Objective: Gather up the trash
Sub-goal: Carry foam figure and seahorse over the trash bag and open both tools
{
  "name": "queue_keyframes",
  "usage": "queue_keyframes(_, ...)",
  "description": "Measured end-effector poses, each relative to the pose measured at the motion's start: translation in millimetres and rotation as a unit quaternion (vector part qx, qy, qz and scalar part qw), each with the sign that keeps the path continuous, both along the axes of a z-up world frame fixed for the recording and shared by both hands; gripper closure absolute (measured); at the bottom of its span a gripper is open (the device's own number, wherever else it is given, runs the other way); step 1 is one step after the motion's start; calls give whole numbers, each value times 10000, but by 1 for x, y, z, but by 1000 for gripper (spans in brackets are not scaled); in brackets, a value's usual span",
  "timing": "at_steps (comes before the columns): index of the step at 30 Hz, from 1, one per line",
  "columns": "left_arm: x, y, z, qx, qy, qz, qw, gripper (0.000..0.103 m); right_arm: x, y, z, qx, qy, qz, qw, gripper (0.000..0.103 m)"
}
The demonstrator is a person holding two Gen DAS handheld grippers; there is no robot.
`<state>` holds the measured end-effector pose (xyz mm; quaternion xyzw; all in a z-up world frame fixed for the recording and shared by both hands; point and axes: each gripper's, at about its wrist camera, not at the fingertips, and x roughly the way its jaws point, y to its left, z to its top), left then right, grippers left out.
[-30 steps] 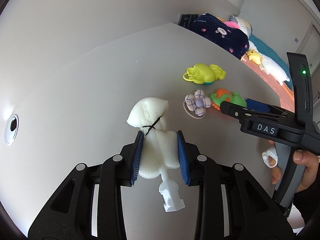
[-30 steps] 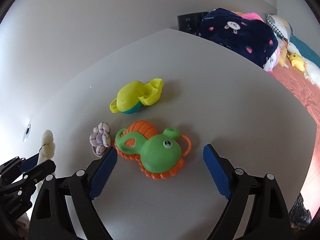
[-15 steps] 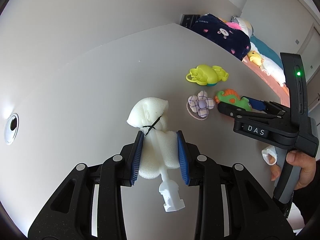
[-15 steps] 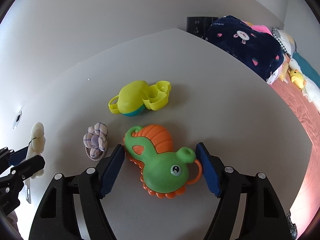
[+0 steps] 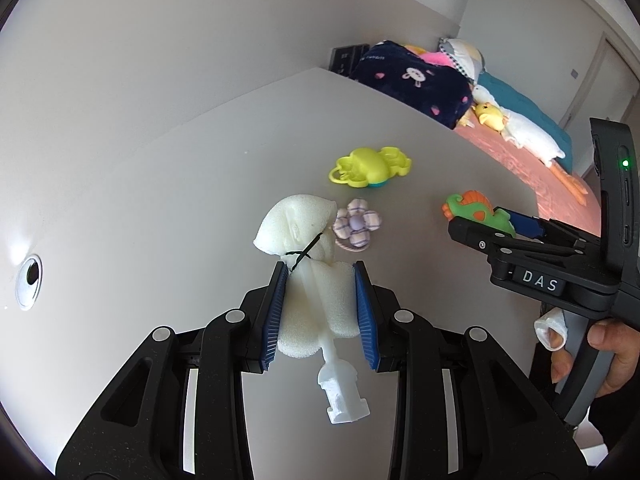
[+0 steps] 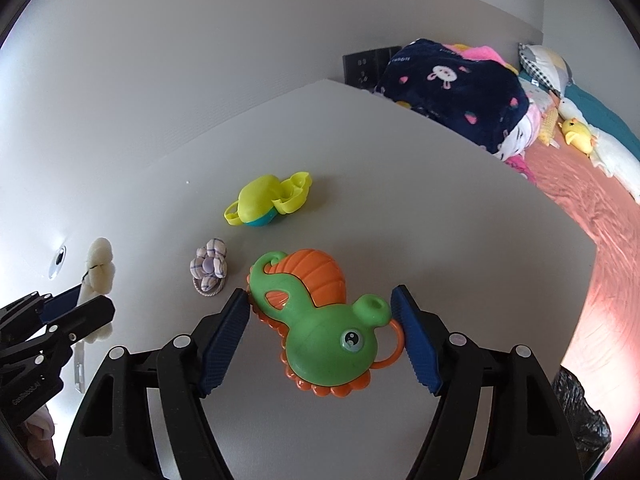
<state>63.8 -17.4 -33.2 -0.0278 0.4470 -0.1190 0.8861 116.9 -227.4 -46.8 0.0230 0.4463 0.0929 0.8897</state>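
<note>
My left gripper (image 5: pixel 320 316) is shut on a white foam piece (image 5: pixel 308 276) tied with a black string, with a white plastic stem hanging below, held above the grey table (image 5: pixel 180 200). It also shows in the right wrist view (image 6: pixel 100 268). My right gripper (image 6: pixel 320 336) is open around a green and orange toy (image 6: pixel 320 320) lying on the table; the pads sit close on either side, and I cannot tell if they touch it. The toy also shows in the left wrist view (image 5: pixel 476 210), in front of the right gripper (image 5: pixel 520 228).
A yellow-green toy (image 6: pixel 268 198) and a small purple checked fabric flower (image 6: pixel 210 268) lie on the table. A bed with a dark blanket (image 6: pixel 452 92) and plush toys is beyond the table's right edge. A black trash bag (image 6: pixel 584 416) sits at lower right.
My right gripper has moved forward over the green and orange toy and its jaws have narrowed around it. The left gripper keeps holding the foam and has shifted slightly.
</note>
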Motion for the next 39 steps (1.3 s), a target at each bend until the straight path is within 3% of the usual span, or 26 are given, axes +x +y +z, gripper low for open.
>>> queue_keyframes(24,-36,-101,43,76,-533,-1159,9918,71,-90,-90,48,220,-575,-944,9936,29)
queue_keyframes(39,-58,-172,57,64,-732,-2029,9764,71,-140,-151,61,272,-761,-1690,9823,29)
